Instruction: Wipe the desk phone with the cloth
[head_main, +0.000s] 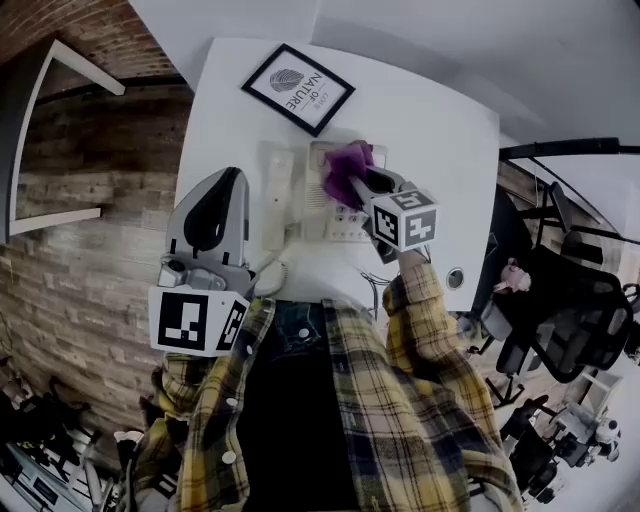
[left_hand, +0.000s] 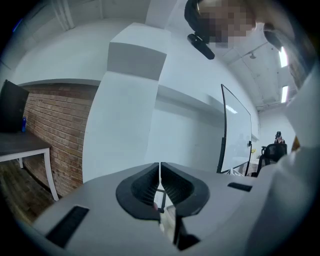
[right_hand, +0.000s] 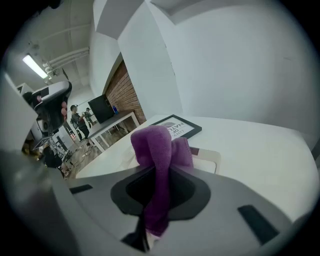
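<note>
The purple cloth (head_main: 345, 160) is being gripped in the jaws of the right gripper (head_main: 353, 183) at the 12 o'clock end of the desk phone (head_main: 318, 215) on the white desk (head_main: 440, 130), while the left gripper (left_hand: 160, 172), at the phone's 9 o'clock, is being held with its jaws together and empty.

Looks like an office to me: white desk (head_main: 440, 120) with a desk phone (head_main: 310, 215), black office chairs (head_main: 565, 300) nearby, exposed brick wall (head_main: 80, 250), probably a whiteboard (left_hand: 239, 131) too.
</note>
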